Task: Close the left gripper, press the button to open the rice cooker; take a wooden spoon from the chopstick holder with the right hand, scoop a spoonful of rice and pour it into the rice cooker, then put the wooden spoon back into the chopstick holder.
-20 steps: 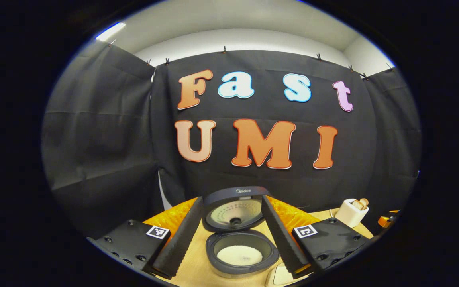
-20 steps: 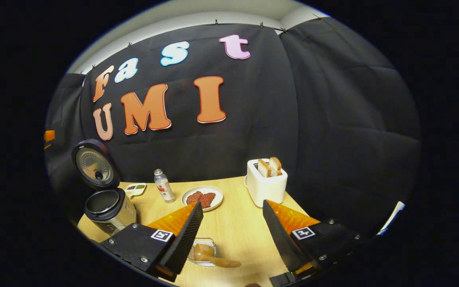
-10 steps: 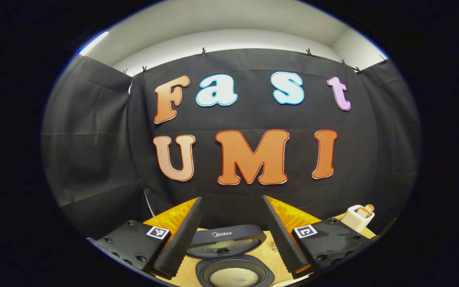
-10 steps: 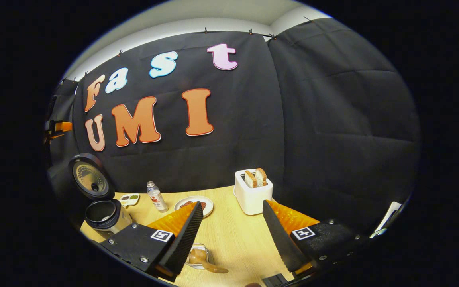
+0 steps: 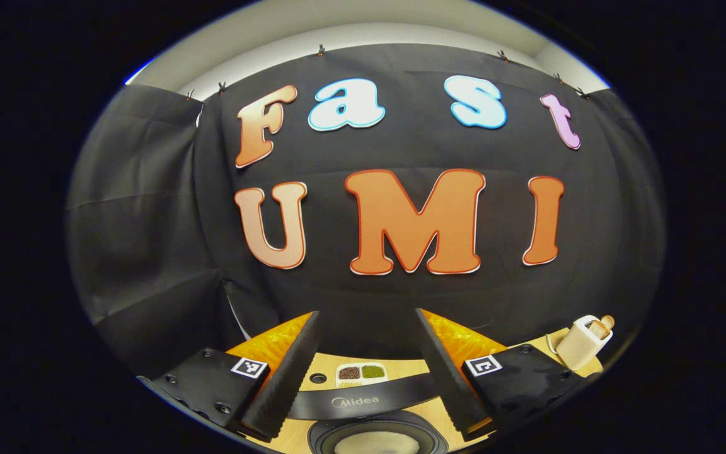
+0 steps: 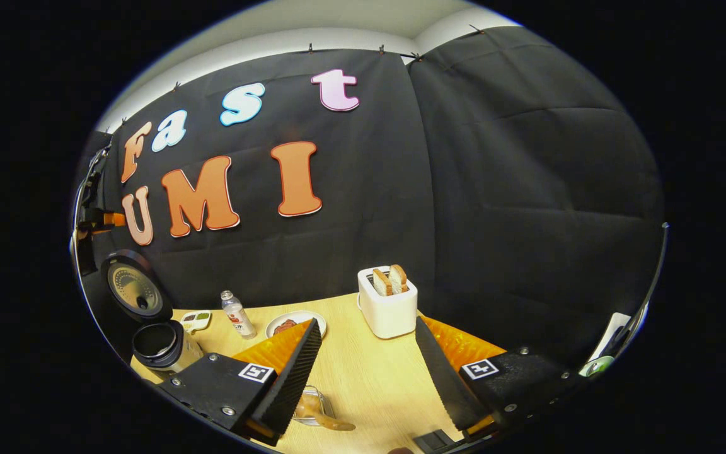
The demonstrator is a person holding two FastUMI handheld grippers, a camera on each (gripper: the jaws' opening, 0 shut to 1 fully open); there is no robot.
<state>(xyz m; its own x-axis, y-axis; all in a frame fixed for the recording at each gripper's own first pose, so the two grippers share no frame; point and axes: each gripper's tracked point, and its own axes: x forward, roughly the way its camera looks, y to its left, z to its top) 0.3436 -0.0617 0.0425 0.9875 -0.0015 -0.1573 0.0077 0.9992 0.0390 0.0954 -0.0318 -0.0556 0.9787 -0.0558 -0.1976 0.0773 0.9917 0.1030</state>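
Note:
The rice cooker (image 6: 160, 348) stands open at the table's left end with its lid (image 6: 135, 292) upright. In the left gripper view the lid (image 5: 363, 400) lies edge-on just past my fingers, and white rice (image 5: 375, 446) shows in the pot at the bottom edge. My left gripper (image 5: 366, 312) is open and empty, high above the cooker. My right gripper (image 6: 367, 320) is also open and empty. Below it, near the left finger, the wooden spoon (image 6: 326, 424) rests in the chopstick holder (image 6: 307, 403), partly hidden by that finger.
On the wooden table (image 6: 369, 378) stand a white toaster (image 6: 388, 304) with two bread slices, a plate (image 6: 287, 324) of food, a small bottle (image 6: 235, 314) and a two-part dish (image 6: 195, 321). The dish (image 5: 361, 372) and toaster (image 5: 583, 342) also appear behind the cooker.
The left gripper has lifted and come over the cooker, which slid to the bottom of its view. The right gripper has drawn back and up, so the table items look smaller.

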